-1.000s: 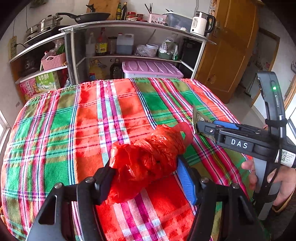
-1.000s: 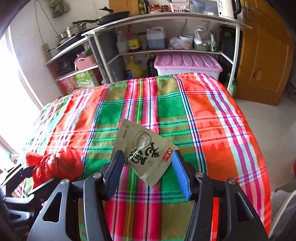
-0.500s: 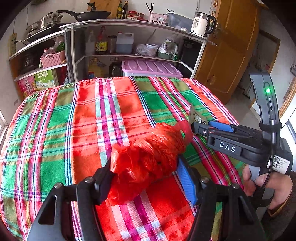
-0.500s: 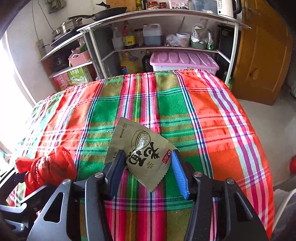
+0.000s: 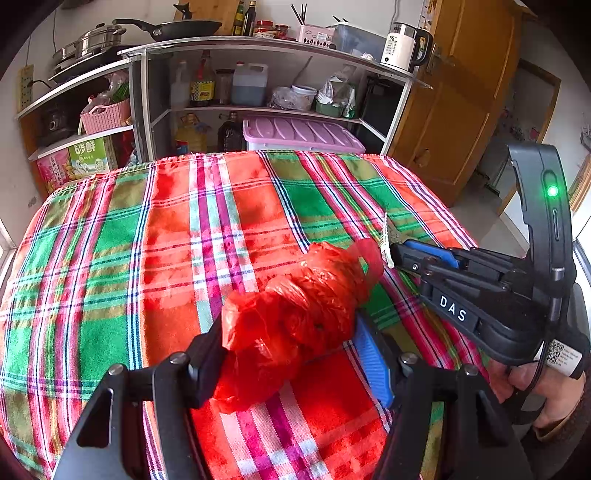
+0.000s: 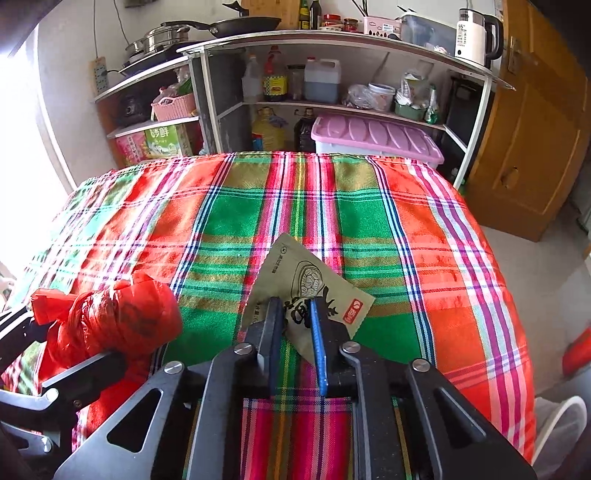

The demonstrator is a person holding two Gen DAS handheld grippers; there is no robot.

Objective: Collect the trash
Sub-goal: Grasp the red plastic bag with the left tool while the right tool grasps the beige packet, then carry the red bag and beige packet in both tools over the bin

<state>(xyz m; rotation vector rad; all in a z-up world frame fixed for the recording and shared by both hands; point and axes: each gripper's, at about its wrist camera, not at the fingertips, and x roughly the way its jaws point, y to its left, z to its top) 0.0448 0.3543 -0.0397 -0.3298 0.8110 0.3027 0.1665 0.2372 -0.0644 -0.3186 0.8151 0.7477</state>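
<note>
Jaws of the right gripper [image 6: 295, 317] have just been closing and are now pinching the flat olive-green snack wrapper [image 6: 314, 291] at lower centre, ready for lifting, while the left gripper [image 5: 291, 343] is clamping the crumpled red plastic bag [image 5: 299, 314] over the plaid tablecloth [image 5: 110, 258].

On the plaid tablecloth [image 6: 436, 258] there are two pieces of trash: one red plastic bag [image 5: 299, 314], tied in a bundle, and one olive-green snack wrapper [image 6: 314, 280]. Two grippers are in view, the left gripper [image 5: 291, 354] and the right gripper [image 6: 293, 321], each with two fingers. One hand [image 5: 543, 391] shows at the right edge of the left wrist view. Behind the table I count one frying pan [image 6: 236, 24], one white kettle [image 5: 402, 50], one pink basket [image 5: 105, 116] and one storage box with lilac lid [image 6: 373, 136].
</note>
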